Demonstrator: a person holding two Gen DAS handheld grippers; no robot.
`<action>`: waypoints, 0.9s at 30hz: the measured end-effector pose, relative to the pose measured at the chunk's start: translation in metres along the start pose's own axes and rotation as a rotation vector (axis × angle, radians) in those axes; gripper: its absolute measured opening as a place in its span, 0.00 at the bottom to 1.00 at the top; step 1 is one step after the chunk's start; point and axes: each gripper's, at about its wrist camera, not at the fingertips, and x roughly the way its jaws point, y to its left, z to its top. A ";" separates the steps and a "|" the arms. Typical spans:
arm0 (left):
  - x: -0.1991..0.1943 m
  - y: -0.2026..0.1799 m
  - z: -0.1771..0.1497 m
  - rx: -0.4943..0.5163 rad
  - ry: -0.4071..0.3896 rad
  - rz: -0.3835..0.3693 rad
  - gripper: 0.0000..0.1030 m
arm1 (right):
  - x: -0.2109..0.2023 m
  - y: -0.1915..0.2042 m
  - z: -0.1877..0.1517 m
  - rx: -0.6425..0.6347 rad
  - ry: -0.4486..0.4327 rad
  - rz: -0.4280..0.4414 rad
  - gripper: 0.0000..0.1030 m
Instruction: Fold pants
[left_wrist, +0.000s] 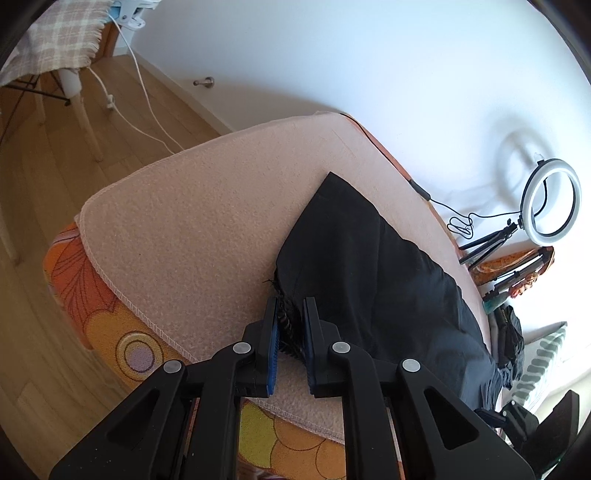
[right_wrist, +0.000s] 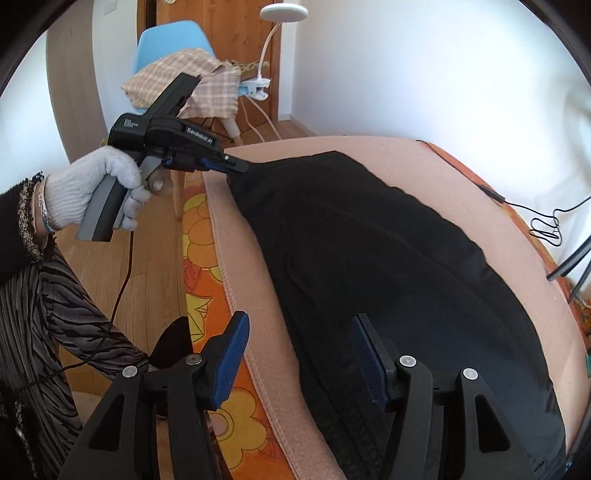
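Note:
Black pants (right_wrist: 388, 266) lie lengthwise on a pink blanket (right_wrist: 517, 236) over a bed. In the left wrist view the pants (left_wrist: 369, 266) run away to the right. My left gripper (left_wrist: 290, 325) is shut on the frayed hem end of a pant leg, near the blanket's near edge. It also shows in the right wrist view (right_wrist: 238, 168), pinching that far end. My right gripper (right_wrist: 299, 354) is open, hovering over the near part of the pants, its right finger (right_wrist: 365, 354) above the fabric.
An orange flowered bedspread (left_wrist: 92, 288) lies under the blanket. A ring light (left_wrist: 550, 201) on a tripod and black cables stand by the wall. A blue chair (right_wrist: 166, 40) with a plaid cloth, a clip lamp (right_wrist: 282, 14) and wooden floor lie beyond the bed.

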 end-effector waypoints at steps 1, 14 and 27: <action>0.000 0.000 0.000 0.009 -0.002 0.000 0.10 | 0.007 0.003 -0.001 -0.016 0.020 -0.002 0.58; -0.001 -0.007 -0.003 0.021 -0.023 0.015 0.10 | -0.019 -0.149 -0.003 0.253 -0.018 -0.050 0.64; -0.008 -0.017 0.005 0.032 -0.095 0.120 0.10 | 0.028 -0.288 -0.038 0.486 0.086 -0.033 0.56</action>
